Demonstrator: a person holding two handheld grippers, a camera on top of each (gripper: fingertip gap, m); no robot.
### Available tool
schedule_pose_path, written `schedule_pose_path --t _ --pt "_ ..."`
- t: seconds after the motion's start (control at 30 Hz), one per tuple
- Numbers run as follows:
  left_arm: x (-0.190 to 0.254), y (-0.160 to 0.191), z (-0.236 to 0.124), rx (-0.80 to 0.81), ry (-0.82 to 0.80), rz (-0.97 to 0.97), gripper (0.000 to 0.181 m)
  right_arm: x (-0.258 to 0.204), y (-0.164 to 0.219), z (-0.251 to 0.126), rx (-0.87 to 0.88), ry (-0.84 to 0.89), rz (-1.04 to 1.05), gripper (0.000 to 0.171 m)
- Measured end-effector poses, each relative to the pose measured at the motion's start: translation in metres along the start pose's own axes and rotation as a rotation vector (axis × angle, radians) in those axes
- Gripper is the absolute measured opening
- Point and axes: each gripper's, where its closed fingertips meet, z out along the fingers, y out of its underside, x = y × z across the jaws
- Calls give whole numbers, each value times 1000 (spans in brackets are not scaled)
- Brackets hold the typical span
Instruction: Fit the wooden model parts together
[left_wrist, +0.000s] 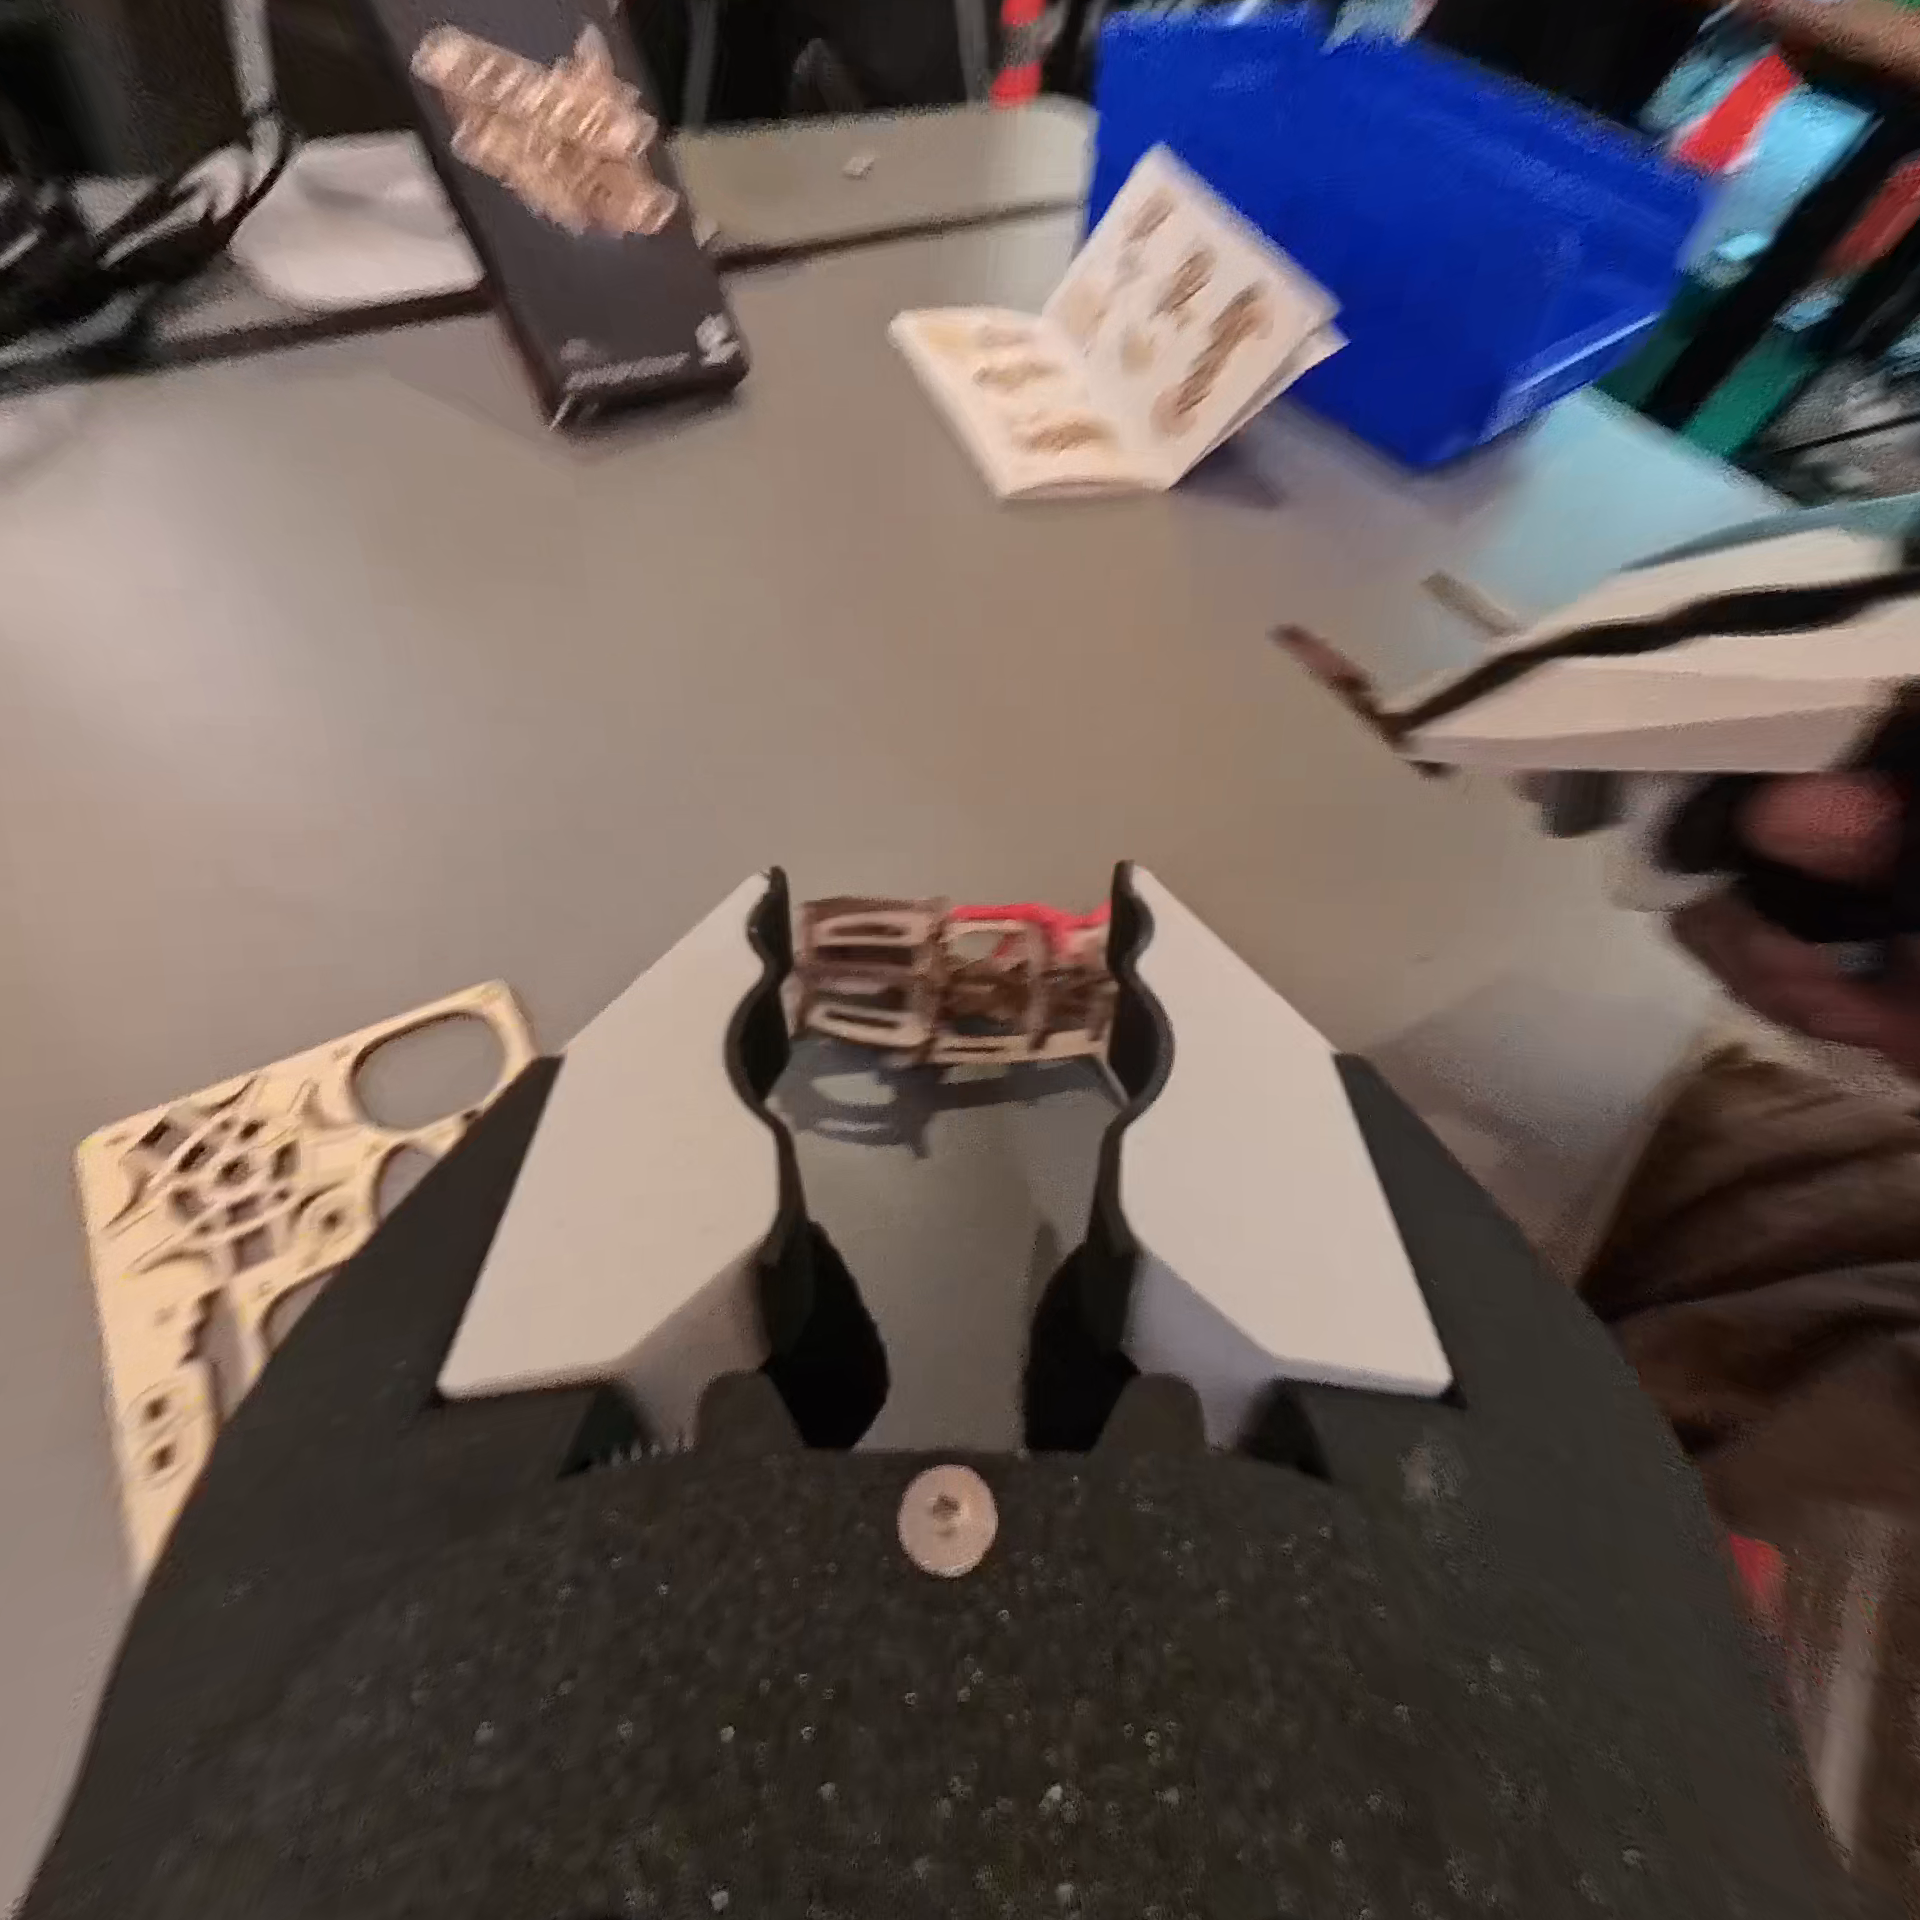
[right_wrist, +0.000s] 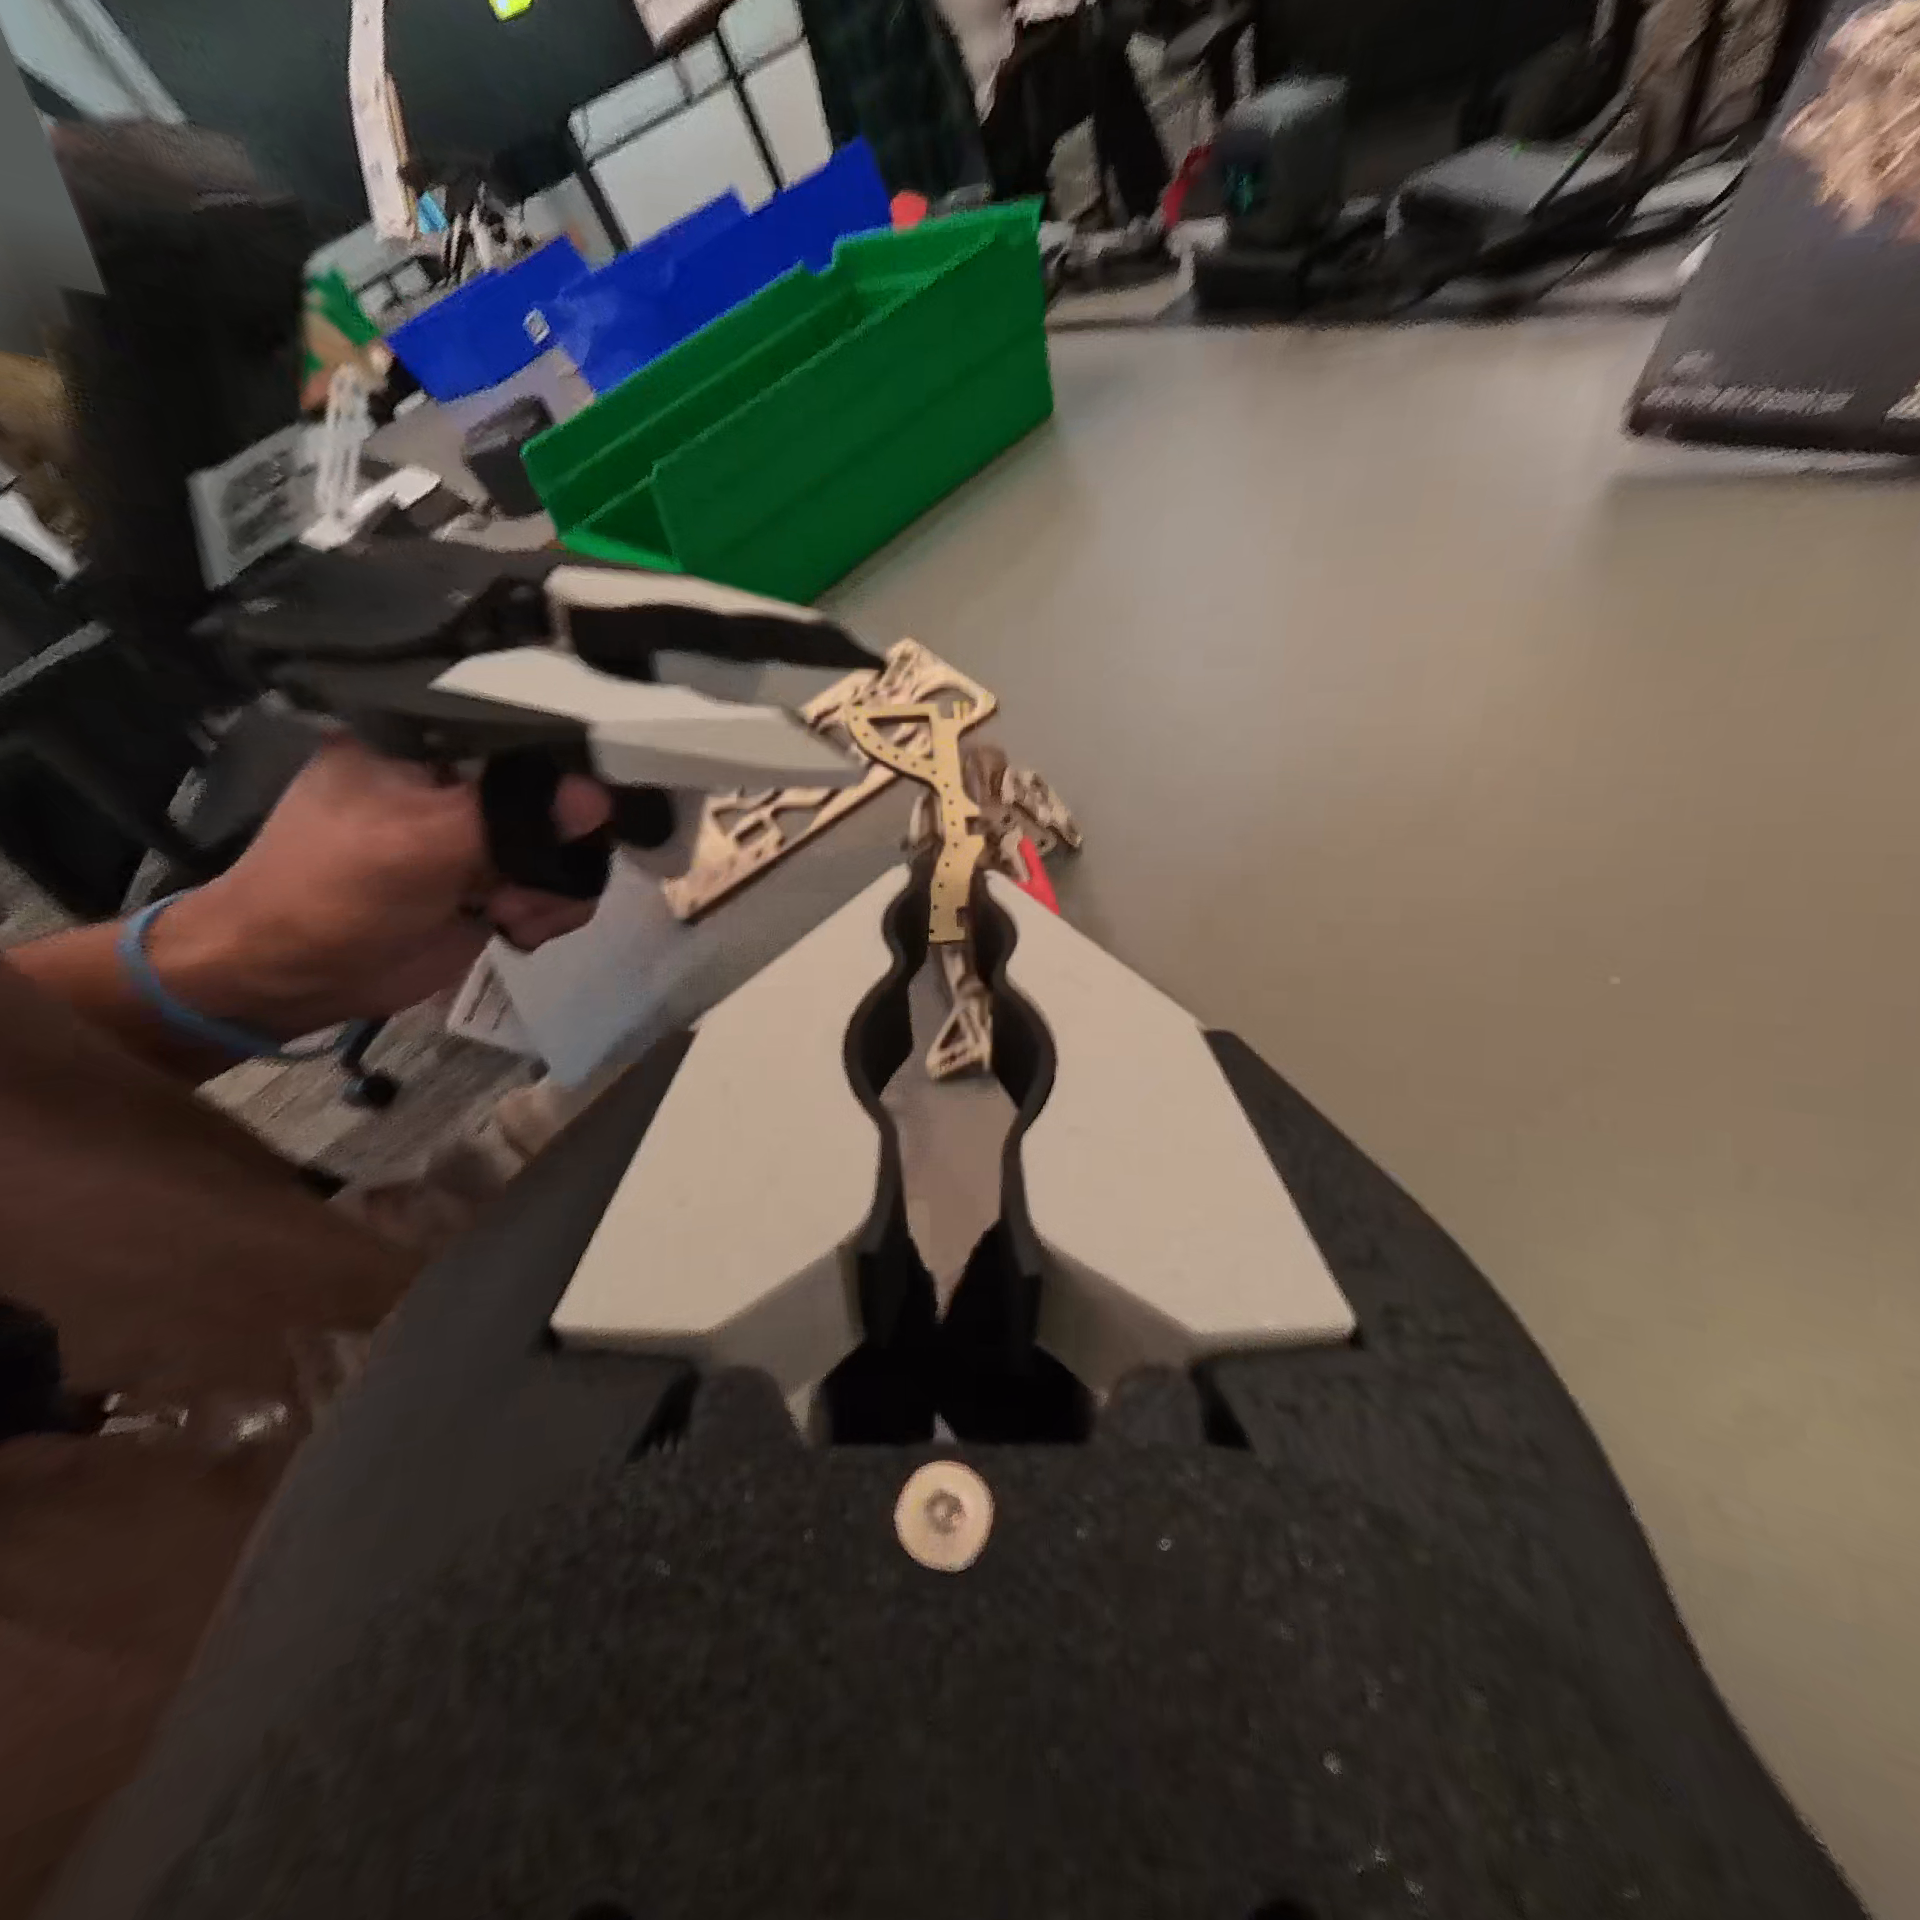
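The grey table (left_wrist: 520, 644) fills both views and lies mostly bare toward twelve o'clock, so there is open room ahead. At its far side in the left wrist view stand a blue bin (left_wrist: 1382, 229) at one o'clock, a dark kit box (left_wrist: 582, 208) at eleven, and an open instruction booklet (left_wrist: 1112, 343) leaning on the bin. The right wrist view adds a green bin (right_wrist: 821, 416) at eleven o'clock. A flat laser-cut wooden sheet (left_wrist: 260, 1195) lies at nine o'clock beside the left gripper (left_wrist: 940, 914), whose fingers stand moderately apart around the part-built wooden model (left_wrist: 956, 977); that model, with a red piece on it, sits on the table between the tips, though blur hides whether they touch it. The right gripper (right_wrist: 951, 904) is closed narrow on a thin perforated wooden strip (right_wrist: 951, 831), held upright by its lower end and pointing toward the model at twelve o'clock. I judge these parts very light, stiff across the flat yet brittle at the thin fretwork, and likely to snap if twisted; hold should fall on solid edges close to the joint, not on the lacy spans. The table edge runs near, at eight o'clock in the right wrist view, so pushing is safer toward the open middle.
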Motion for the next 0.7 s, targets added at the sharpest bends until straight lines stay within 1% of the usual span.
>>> schedule_pose_path --t 0.03,0.07,0.17,0.23,0.27,0.37,0.4,0.5,0.57,0.63,0.7 --pt "14 -7 -5 35 57 -8 53 -2 -7 2 34 18 -11 6" --pt "28 -13 -8 56 120 -47 53 -5 -11 4 56 33 -34 6" --pt "59 -22 -11 70 304 -267 54 -17 -11 13 50 108 -200 6" --pt "61 -29 -11 108 335 -354 48 -25 -10 15 57 155 -279 6" --pt "61 -31 -12 125 340 -363 39 -29 -9 15 59 155 -301 7" --pt "65 -34 -13 136 346 -318 11 -36 -5 14 45 146 -318 7" --pt "65 -34 -14 134 339 -301 5 -38 -5 13 51 140 -316 7" --pt "72 -36 -15 125 364 -267 2 -38 -4 10 50 124 -311 7" --pt "76 -31 -12 82 356 -203 1 -38 4 14 8 87 -271 7" --pt "78 -32 -14 85 341 -81 1 -40 9 13 -5 17 -192 13" --pt "75 -32 -17 74 286 109 1 -40 1 4 30 -39 -95 20"
